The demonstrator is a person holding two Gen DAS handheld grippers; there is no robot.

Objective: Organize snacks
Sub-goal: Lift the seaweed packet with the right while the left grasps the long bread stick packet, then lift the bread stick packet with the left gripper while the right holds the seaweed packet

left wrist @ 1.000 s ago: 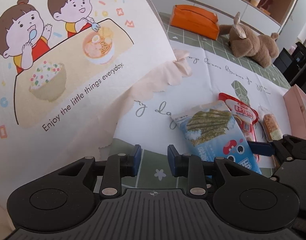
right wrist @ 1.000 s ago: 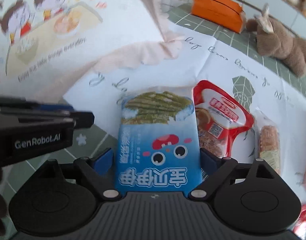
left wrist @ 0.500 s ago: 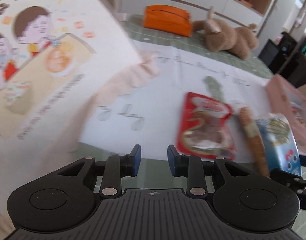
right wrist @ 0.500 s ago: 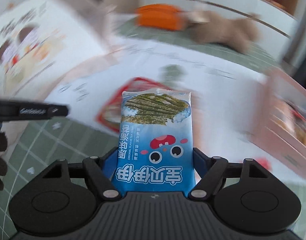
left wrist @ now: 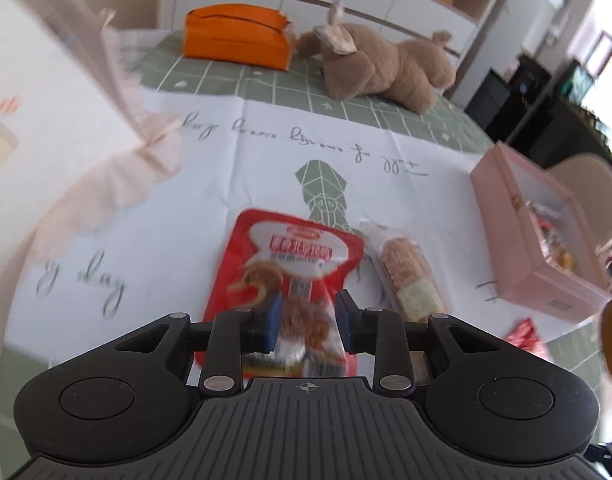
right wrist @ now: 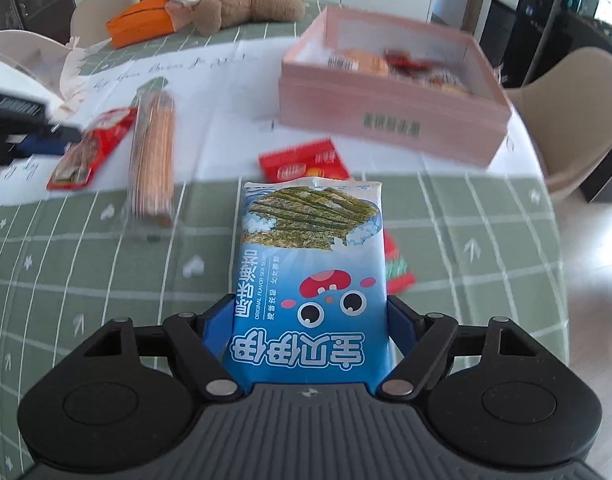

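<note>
My right gripper [right wrist: 310, 320] is shut on a blue seaweed snack packet [right wrist: 311, 264], held above the green checked tablecloth. The pink box [right wrist: 389, 114] with several snacks inside stands ahead to the right. My left gripper [left wrist: 306, 320] is open, its blue pads on either side of the lower end of a red snack pouch [left wrist: 296, 256] lying on the white cloth; it also shows in the right wrist view [right wrist: 92, 146]. A long clear-wrapped biscuit pack [left wrist: 407, 276] lies just right of the pouch, seen too in the right wrist view [right wrist: 154, 156].
A small red packet [right wrist: 304, 160] lies before the pink box [left wrist: 537, 236], another red packet [right wrist: 397, 268] behind the seaweed packet. A plush bear [left wrist: 381, 64] and an orange case [left wrist: 236, 36] sit at the table's far side. A printed bag [left wrist: 46, 120] rises at left.
My left gripper has moved right and forward so its pads straddle the red pouch. My right gripper has carried the seaweed packet off to the right, toward the pink box.
</note>
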